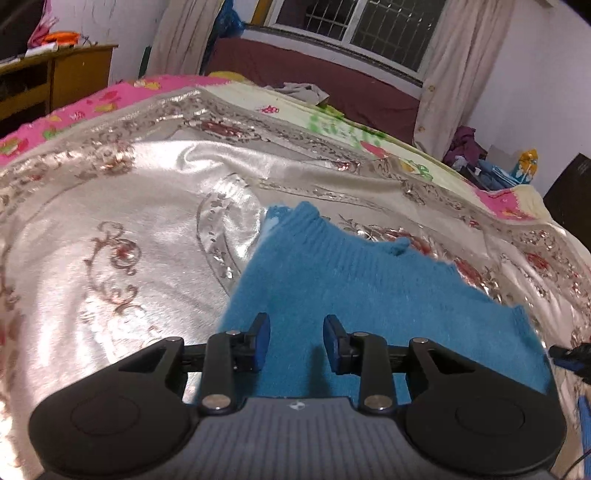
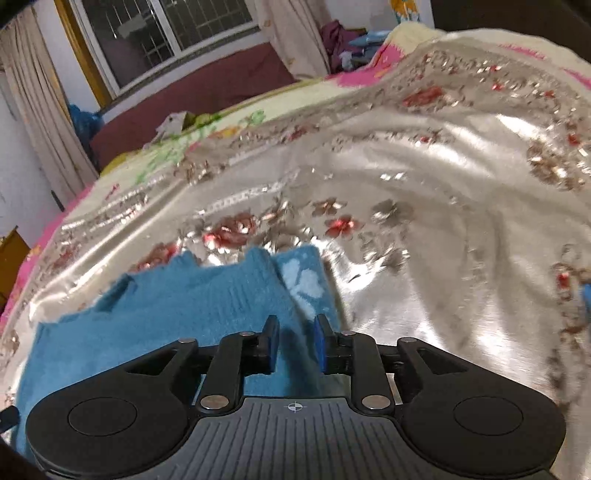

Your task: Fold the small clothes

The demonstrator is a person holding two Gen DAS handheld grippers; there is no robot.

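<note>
**On the bed: blue knit lying folded, both grippers off it**

Nearest my left camera, the left gripper [image 1: 296, 341] hangs over the near part of the fuzzy blue knitted garment [image 1: 351, 295]. Its blue-padded jaws stand a little apart with nothing between them; the knit shows through the gap, below the pads and not pinched. From the right camera, the right gripper [image 2: 295, 343] is the same: jaws parted, empty, poised over the garment's right-hand edge where the blue meets the shiny cloth. Neither gripper holds anything.

The garment lies flat on the shiny silver-white satin bedspread with red-and-gold floral embroidery [image 1: 122, 229]. It reads as a compact, roughly rectangular pad, not a spread-out shape. In the right view a layer lies over another along a diagonal line, and the lower layer shows a pale flower print [image 2: 304, 280]. The far edge is uneven, with ribbed bits sticking out, so I judge at least one fold is made. Whether sleeves are tucked under I cannot tell.

Judgement on progress: well along. What is left is perhaps one more fold or squaring of the ragged far edge, then setting it aside.

Farther off, a small crumpled grey-beige cloth [image 1: 303, 90] lies near the far side of the bed, on the pale flowered blanket. It may be another piece to fold; too small to be sure. Beyond that, curtains and a barred window [image 1: 354, 22].
</note>
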